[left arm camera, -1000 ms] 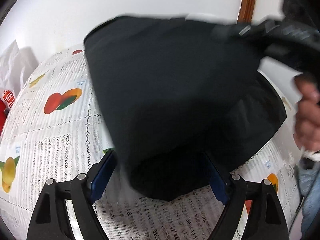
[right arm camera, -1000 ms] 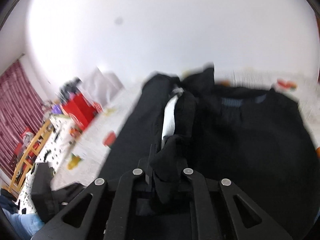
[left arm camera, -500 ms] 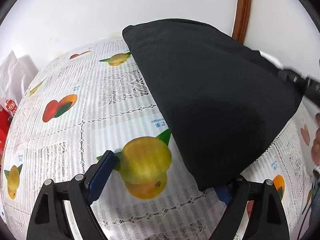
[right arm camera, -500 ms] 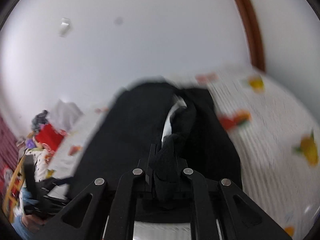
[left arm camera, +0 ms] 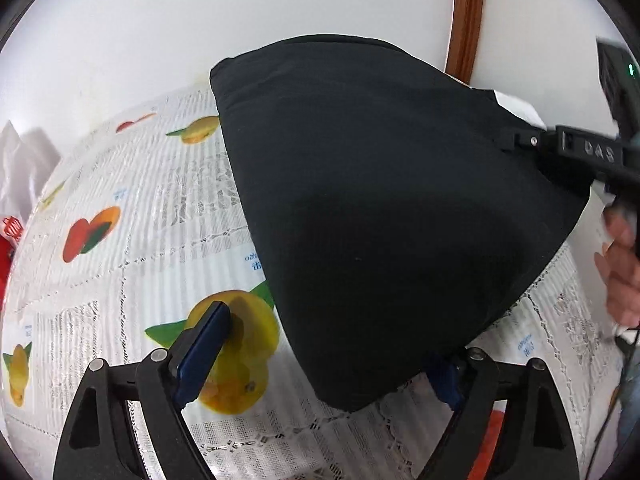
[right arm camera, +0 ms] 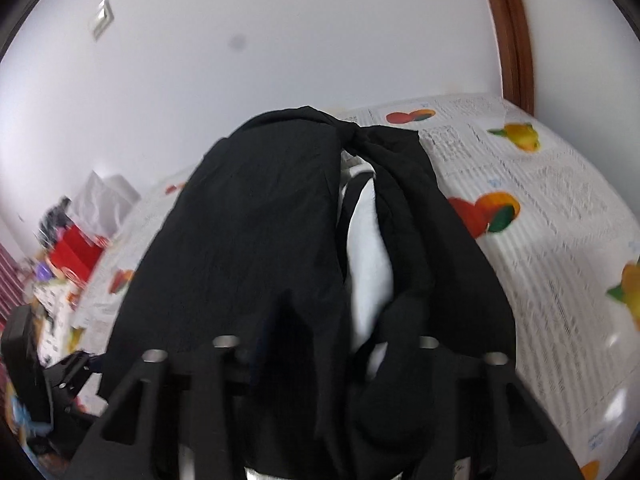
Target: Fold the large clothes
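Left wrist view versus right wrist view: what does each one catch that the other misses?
Only the left view shows the open left gripper with blue pads and a bare hand working the right gripper. Only the right view shows a white lining inside the bunched cloth, a red box and a wall switch. Both show the black garment, the fruit-print tablecloth and the brown door frame.

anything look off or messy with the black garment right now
Somewhat. In the right wrist view the black garment is bunched and twisted in front of the right tongs, with a white strip showing between its folds. In the left wrist view its near corner hangs off the fruit-print tablecloth between the open left tongs.
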A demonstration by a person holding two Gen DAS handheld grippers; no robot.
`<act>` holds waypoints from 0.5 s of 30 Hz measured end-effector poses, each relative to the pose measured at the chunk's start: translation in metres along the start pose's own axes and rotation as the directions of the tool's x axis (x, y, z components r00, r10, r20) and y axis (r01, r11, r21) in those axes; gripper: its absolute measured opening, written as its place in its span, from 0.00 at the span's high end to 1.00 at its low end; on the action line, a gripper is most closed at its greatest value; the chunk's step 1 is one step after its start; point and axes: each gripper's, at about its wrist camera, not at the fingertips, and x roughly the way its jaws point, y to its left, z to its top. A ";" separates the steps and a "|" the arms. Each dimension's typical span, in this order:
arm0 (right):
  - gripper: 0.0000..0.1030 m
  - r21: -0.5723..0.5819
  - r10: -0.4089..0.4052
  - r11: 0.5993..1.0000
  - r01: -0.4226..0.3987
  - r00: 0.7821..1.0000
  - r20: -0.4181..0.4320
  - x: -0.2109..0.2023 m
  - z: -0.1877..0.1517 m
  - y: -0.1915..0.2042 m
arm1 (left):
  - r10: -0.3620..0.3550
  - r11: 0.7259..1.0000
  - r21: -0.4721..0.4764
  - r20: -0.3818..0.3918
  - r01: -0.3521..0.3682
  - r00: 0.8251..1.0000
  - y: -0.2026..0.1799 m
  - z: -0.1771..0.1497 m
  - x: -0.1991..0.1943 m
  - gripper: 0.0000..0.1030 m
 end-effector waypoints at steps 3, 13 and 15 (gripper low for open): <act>0.92 -0.081 0.112 0.992 -0.101 0.983 0.148 -0.035 0.009 0.006 | 0.000 1.000 -0.008 -0.002 0.000 1.000 0.000 0.001 -0.002 0.13; 0.90 0.119 0.007 0.993 -0.026 0.988 0.155 -0.036 -0.014 -0.063 | 0.005 1.000 -0.007 0.003 -0.005 1.000 -0.004 -0.002 -0.009 0.13; 0.83 0.125 -0.037 0.992 0.021 0.992 0.123 -0.030 -0.020 -0.068 | 0.004 1.000 -0.008 0.003 -0.004 1.000 -0.004 -0.002 -0.009 0.13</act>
